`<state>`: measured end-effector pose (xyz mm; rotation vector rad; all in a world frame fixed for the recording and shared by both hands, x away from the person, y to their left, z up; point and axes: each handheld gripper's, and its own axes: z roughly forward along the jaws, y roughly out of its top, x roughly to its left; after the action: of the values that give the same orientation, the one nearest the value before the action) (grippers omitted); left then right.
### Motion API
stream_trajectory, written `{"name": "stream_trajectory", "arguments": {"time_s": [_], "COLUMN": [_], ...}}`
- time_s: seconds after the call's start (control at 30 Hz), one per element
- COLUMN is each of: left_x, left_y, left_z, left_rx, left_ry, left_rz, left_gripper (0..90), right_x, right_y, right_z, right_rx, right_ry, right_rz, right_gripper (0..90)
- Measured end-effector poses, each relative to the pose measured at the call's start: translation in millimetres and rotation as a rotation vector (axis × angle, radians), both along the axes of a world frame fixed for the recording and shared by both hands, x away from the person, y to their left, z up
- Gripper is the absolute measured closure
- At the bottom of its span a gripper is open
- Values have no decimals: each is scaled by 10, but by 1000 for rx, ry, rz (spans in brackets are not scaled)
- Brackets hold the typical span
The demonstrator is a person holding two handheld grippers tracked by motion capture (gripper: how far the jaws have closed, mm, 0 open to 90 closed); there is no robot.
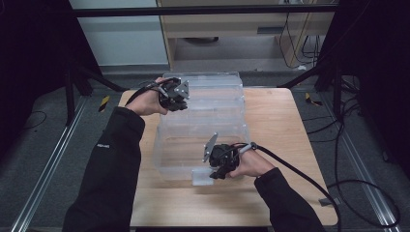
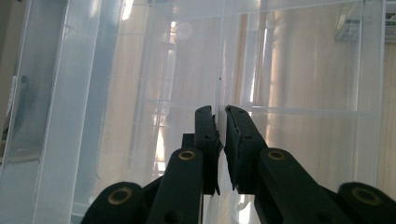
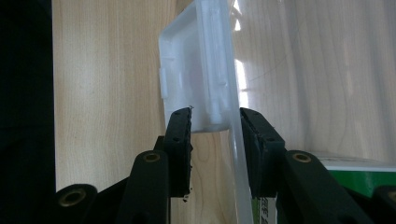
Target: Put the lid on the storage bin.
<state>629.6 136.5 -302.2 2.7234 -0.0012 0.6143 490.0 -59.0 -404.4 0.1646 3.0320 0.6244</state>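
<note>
Clear plastic bin (image 1: 203, 121), ribbed translucent walls, white latch (image 3: 196, 88) at rim.

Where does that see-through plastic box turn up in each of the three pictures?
High view: the box lies mid-table, lengthwise.
Left gripper view: its clear wall fills the frame, with the fingers closed on an edge.
Right gripper view: its wall is at right, its white latch beside it.
Shared landmark: the wooden table.
</note>
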Motion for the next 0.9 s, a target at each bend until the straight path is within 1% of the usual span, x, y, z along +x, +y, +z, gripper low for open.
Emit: {"name": "stream_trajectory", "arguments": {"time_s": [0.23,0.27,0.4,0.47,0.57,0.67,0.7,0.73,0.8,0.9], "left_x": [4,2,-4,-11,-25,-43,-50,-56,-70,-95], "left_y": [2,2,-12,-28,-64,-89,-96,-97,-92,-87], "left_z": [23,27,43,61,75,76,82,78,92,109], "left_rx": [0,3,21,46,70,67,76,71,78,70], "left_ry": [19,17,18,18,17,17,15,13,18,22], "left_rz": [-6,-7,-9,-10,-11,-19,-20,-21,-21,-28], "left_gripper": [858,861,868,871,873,876,877,878,879,881], "right_x": [1,0,2,4,5,1,1,-2,-1,-8], "right_y": [-2,-2,-2,-1,1,-1,-3,-1,1,4], "right_z": [-2,-1,-2,-3,-2,-5,-4,-5,-4,-4], "right_rx": [1,1,1,3,1,3,2,2,-1,-4], "right_ry": [-4,-2,2,-2,-2,-3,-4,-3,-4,-8], "right_rz": [1,0,-6,-4,-2,2,4,3,6,2], "right_gripper": [658,658,659,659,660,661,661,661,662,663]}}
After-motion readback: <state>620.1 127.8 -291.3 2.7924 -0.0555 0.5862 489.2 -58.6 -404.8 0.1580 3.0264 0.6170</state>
